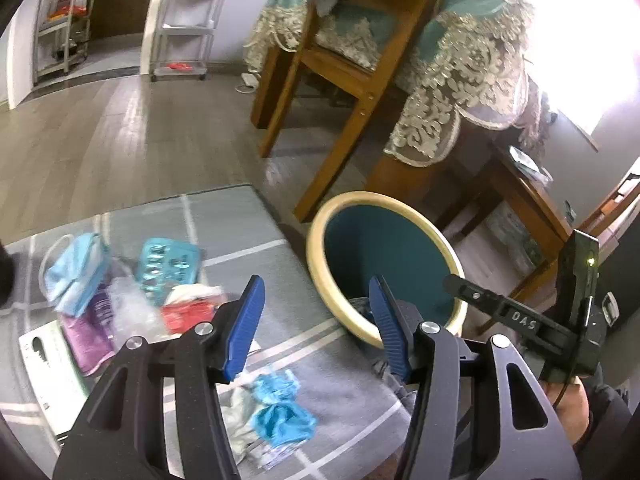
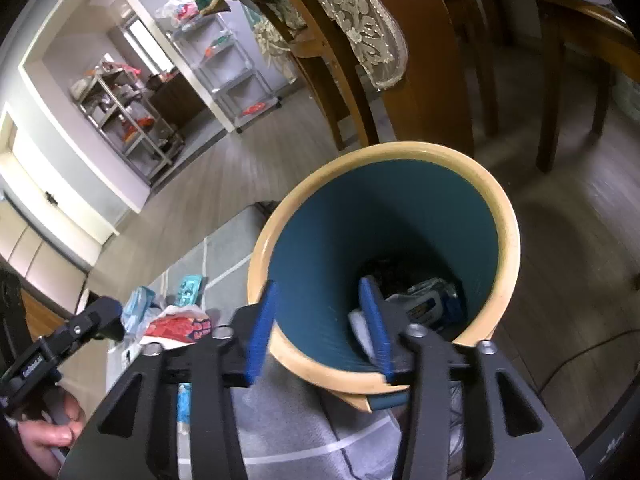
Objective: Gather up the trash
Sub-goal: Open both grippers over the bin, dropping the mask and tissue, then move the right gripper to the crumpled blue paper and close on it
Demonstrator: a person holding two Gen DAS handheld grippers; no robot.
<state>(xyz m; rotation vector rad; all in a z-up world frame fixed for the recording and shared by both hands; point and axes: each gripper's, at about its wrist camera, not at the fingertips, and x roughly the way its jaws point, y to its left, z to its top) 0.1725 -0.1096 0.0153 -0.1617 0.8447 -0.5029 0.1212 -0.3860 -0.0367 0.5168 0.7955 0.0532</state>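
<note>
Trash bin (image 2: 496, 216), cream rim, teal inside, stands on the floor at the grey mat's (image 1: 240, 216) edge; a few wrappers (image 2: 430, 300) lie at its bottom, possibly more, view dim. Right gripper (image 2: 320, 320) hangs over its near rim, fingers parted, empty. Left gripper (image 1: 316, 320) likewise open and empty above the mat, where loose litter lies: face mask (image 1: 76, 268), crumpled blue glove (image 1: 280, 412) — light, soft, best pinched at a raised fold
</note>
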